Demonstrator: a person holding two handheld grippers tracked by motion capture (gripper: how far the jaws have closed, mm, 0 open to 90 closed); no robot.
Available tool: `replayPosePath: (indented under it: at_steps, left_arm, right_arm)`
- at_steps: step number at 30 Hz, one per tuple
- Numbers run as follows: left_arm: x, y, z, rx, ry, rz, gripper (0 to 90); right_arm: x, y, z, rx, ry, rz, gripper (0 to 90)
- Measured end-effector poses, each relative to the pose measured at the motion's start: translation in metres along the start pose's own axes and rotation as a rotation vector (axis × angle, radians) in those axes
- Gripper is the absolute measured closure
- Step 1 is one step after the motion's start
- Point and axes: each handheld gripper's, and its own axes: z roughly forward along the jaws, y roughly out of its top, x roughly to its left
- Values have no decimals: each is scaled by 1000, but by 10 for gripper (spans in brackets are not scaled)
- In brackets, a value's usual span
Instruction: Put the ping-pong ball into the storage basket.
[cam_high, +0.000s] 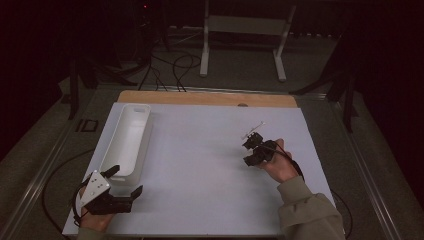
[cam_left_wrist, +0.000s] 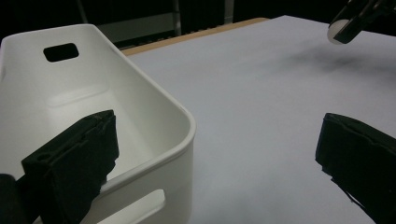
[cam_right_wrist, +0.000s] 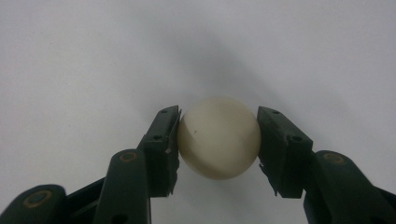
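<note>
- Our right gripper (cam_right_wrist: 218, 140) pinches a pale ball (cam_right_wrist: 218, 138) between its jaws, held above the white sheet (cam_high: 200, 165) at the table's right side.
- Our left gripper (cam_high: 117, 189) waits with jaws spread wide, empty, just beside the near end of the white bin (cam_high: 125, 145).
- We judge the pick-up done; carrying the ball across to the empty bin and letting go is left.
</note>
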Motion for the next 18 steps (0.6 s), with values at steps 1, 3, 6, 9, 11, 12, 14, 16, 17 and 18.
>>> replayPosePath:
  at_steps: [1, 3, 6, 9, 11, 12, 14, 16, 17, 18]
  left_arm:
    - [0, 0, 0, 0, 0, 0, 1]
    - [0, 0, 0, -1, 0, -1, 1]
    - [0, 0, 0, -1, 1, -1, 1]
    - [0, 0, 0, -2, 1, -1, 1]
    - [0, 0, 0, -4, 2, -2, 1]
    - [0, 0, 0, -5, 2, -3, 1]
    - [0, 0, 0, -7, 0, -6, 1]
    - [0, 0, 0, -8, 0, -8, 1]
    - [0, 0, 0, -9, -1, -8, 1]
    - [0, 0, 0, -8, -1, -8, 1]
  right_arm:
    - [1, 1, -1, 2, 2, 2, 502]
    - [2, 2, -1, 0, 1, 1, 502]
    - [3, 4, -3, -5, 1, -8, 502]
    - [5, 5, -5, -7, 1, -7, 502]
    - [5, 7, -6, -9, 3, -13, 503]
    - [6, 8, -7, -11, -1, -13, 502]
    - [7, 9, -7, -14, -2, -16, 502]
    - [8, 11, -8, -12, -2, -18, 503]
    - [8, 11, -8, -14, -2, -20, 503]
    - [9, 11, -8, -13, 1, -16, 503]
